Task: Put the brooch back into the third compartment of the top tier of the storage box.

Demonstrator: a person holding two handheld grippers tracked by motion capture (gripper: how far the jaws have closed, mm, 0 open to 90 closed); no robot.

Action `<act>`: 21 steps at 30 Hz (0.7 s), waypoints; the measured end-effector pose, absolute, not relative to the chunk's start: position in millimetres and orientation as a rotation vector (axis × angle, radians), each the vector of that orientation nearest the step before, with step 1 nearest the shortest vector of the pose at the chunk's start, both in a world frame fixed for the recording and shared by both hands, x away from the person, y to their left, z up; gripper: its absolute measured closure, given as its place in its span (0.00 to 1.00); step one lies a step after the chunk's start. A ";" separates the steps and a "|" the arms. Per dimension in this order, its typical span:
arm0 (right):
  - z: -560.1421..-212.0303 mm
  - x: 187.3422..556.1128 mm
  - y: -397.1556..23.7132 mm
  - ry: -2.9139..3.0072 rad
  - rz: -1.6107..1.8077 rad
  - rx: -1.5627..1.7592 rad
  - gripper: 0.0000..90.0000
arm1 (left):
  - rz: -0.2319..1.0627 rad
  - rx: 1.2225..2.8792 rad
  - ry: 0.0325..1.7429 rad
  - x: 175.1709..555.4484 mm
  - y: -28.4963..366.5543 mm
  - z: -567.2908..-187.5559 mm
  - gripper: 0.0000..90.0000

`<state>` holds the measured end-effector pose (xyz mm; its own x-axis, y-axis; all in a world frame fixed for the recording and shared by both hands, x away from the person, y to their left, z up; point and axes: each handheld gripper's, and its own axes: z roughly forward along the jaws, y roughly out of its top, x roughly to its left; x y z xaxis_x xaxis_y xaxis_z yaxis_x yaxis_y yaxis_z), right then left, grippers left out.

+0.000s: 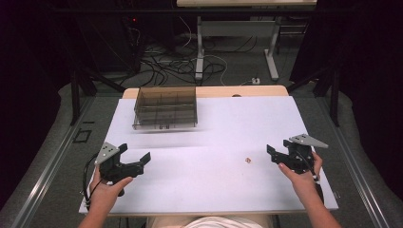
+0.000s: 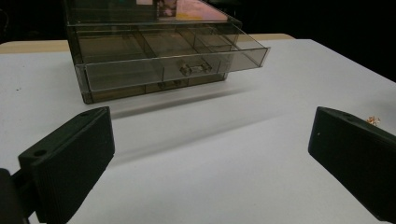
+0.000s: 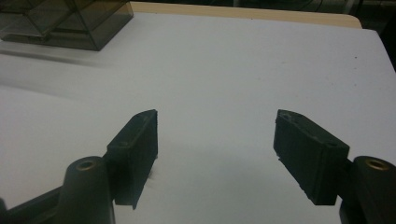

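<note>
Left gripper (image 1: 138, 159) sits near the worktop's (image 1: 209, 185) front left corner, jaws wide apart, nothing between them. Smoked-plastic drawer box (image 1: 165, 108) stands toward the rear left edge, one drawer (image 2: 173, 65) pulled out. A small copper-coloured item (image 1: 247, 160) lies right of centre. Right gripper (image 1: 279, 151), near the right edge just beside that item, jaws parted, empty.

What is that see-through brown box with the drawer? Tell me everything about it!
The drawer box looks like smoky brown clear plastic. Its top drawer is pulled out, split into compartments that look empty, with a small clear handle on the front. A lower drawer looks shut. It stands flat on the white table, far side, left of middle. Nothing else touches it.
</note>
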<state>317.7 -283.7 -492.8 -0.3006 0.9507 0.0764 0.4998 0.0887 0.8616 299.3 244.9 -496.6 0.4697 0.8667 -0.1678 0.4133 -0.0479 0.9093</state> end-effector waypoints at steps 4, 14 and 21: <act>-493.1 320.0 -279.4 1.892 1.159 1.435 0.42 | 0.536 1.657 1.127 296.9 245.3 -497.4 0.00; -497.9 327.3 -265.4 1.976 1.208 1.463 0.48 | 0.546 1.659 1.136 293.6 248.3 -498.1 0.01; -500.7 333.7 -259.6 2.020 1.206 1.469 0.56 | 0.541 1.653 1.144 292.5 248.3 -498.7 0.01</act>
<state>333.7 -259.6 -500.7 -0.3910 0.9019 0.1837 0.5895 0.0921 0.8025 292.5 248.3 -498.7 0.4497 0.8764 -0.1725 0.4232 -0.0390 0.9052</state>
